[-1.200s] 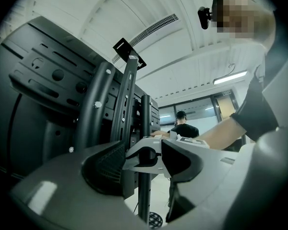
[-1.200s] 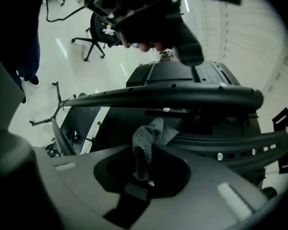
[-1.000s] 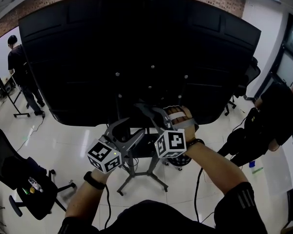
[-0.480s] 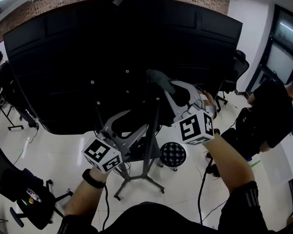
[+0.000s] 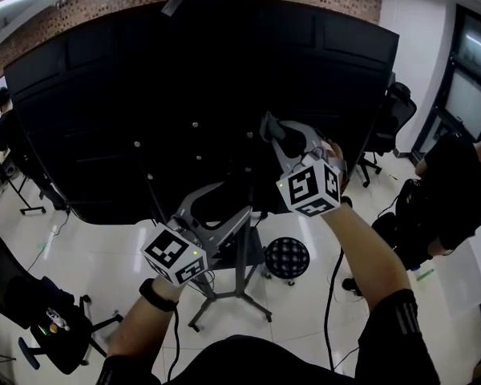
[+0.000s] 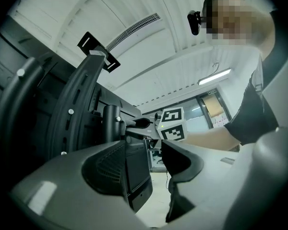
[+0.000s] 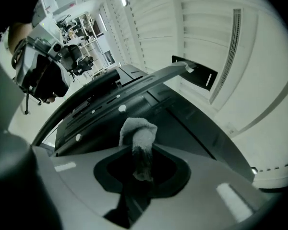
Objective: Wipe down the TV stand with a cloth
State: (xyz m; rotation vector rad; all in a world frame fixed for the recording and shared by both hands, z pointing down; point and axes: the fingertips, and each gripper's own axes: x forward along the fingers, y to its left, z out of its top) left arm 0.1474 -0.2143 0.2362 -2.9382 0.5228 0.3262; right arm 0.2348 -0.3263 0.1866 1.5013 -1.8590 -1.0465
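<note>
White cloth [image 7: 139, 132], black TV back [image 5: 184, 95]

Stool [image 5: 287, 257] right of TV stand base [image 5: 237, 299] (office chair [image 5: 32, 311] far left).

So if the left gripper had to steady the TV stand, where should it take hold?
Probably the upright post, on its bare straight stretch between the TV and the splayed legs. Come in level from the person's side, jaws either side of it: it is narrow and vertical. The left gripper is open and close by.
</note>
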